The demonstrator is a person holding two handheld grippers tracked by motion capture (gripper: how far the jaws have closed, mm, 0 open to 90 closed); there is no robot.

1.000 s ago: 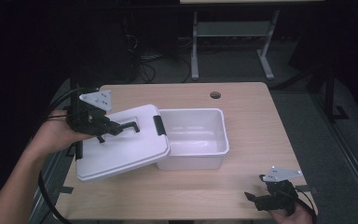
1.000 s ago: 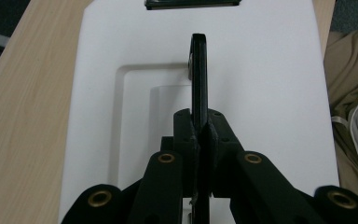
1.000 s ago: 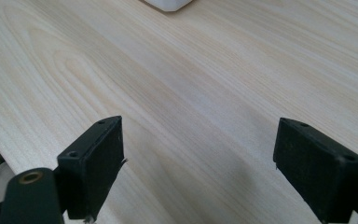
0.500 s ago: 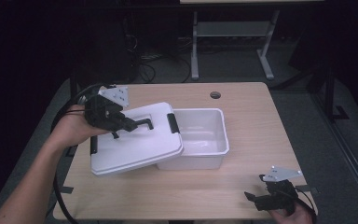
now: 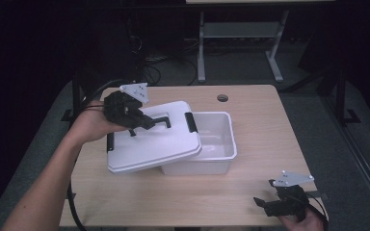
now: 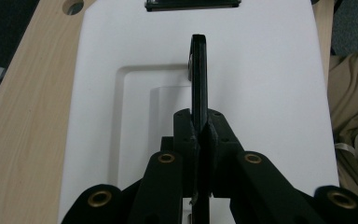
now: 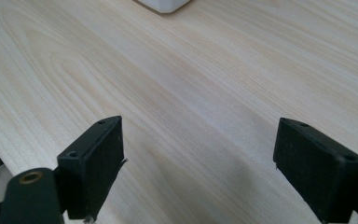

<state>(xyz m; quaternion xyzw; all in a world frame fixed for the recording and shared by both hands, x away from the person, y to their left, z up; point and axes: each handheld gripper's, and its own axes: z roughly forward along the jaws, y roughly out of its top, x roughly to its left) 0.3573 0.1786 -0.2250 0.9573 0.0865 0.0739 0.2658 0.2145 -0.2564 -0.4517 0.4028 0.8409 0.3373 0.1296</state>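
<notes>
Lid [image 5: 151, 139]: white, tilted, lying partly over the left side of the box and partly over the table.
Lid handle [image 6: 198, 70]: black and thin, standing up in the middle of the lid.
Left gripper [image 5: 142, 120]: jaws squeezed tight on the lid handle.
Box [image 5: 217, 144]: white, its right part is uncovered.
Right gripper [image 5: 270, 206]: jaws wide apart, nothing between them, low over the table's near right edge, well apart from the box.
Table [image 5: 260, 125]: light wood.

no legible text, label, brand or number anywhere — not on any surface
</notes>
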